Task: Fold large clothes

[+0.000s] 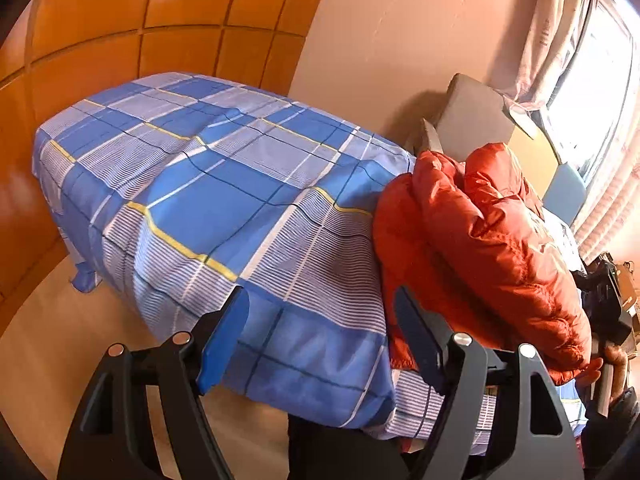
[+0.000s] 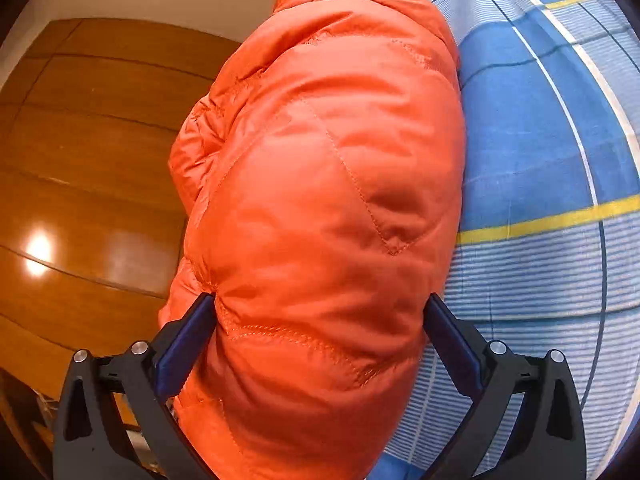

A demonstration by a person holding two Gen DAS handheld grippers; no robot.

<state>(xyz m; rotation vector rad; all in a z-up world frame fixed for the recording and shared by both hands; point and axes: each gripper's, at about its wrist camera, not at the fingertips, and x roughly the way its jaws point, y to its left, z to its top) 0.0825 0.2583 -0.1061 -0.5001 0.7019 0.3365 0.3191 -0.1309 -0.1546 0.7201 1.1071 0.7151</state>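
Note:
An orange puffy down jacket (image 1: 488, 240) lies bunched in a thick bundle on the right part of a bed covered by a blue checked sheet (image 1: 208, 184). My left gripper (image 1: 320, 308) is open and empty, just off the bed's near edge, left of the jacket. In the right wrist view the jacket (image 2: 320, 184) fills the middle. My right gripper (image 2: 320, 312) is spread wide around the thick bundle, both pads pressing its sides. The sheet (image 2: 540, 160) lies to the right of it.
A wooden wardrobe (image 1: 120, 40) stands behind the bed, and also shows in the right wrist view (image 2: 88, 160). A grey cardboard box (image 1: 476, 120) and a blue board (image 1: 564, 192) stand by the wall. A curtained window (image 1: 588, 92) is at right. Pale floor (image 1: 52, 340) lies at lower left.

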